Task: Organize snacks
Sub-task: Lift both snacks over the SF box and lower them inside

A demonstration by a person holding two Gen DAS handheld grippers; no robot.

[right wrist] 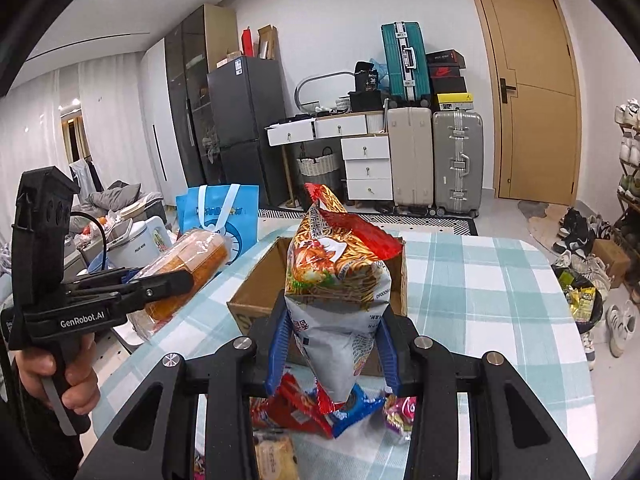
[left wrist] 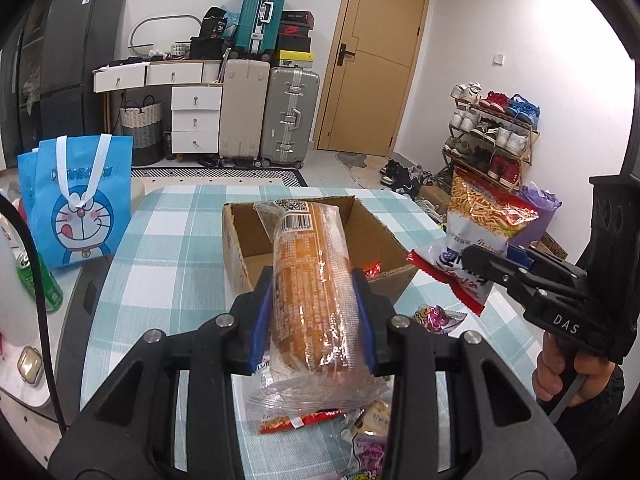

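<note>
A: Nearest, bottom centre: the left gripper (left wrist: pixel 316 312) is clamped on the wrapped cake roll (left wrist: pixel 310 284). Why lengthwise?

B: Likely to slide it into the cardboard box (left wrist: pixel 376 240) behind. The right gripper (right wrist: pixel 334 340) pinches the noodle-snack bag (right wrist: pixel 340 276) upright, mid-frame, over the loose snacks (right wrist: pixel 316 412).

A home: stacked suitcases (left wrist: pixel 276 92), a shoe rack (left wrist: pixel 492 136), a fridge (right wrist: pixel 244 120).

Left gripper (left wrist: pixel 314 316), right gripper (right wrist: pixel 334 344): fingers clamped, raised.
</note>
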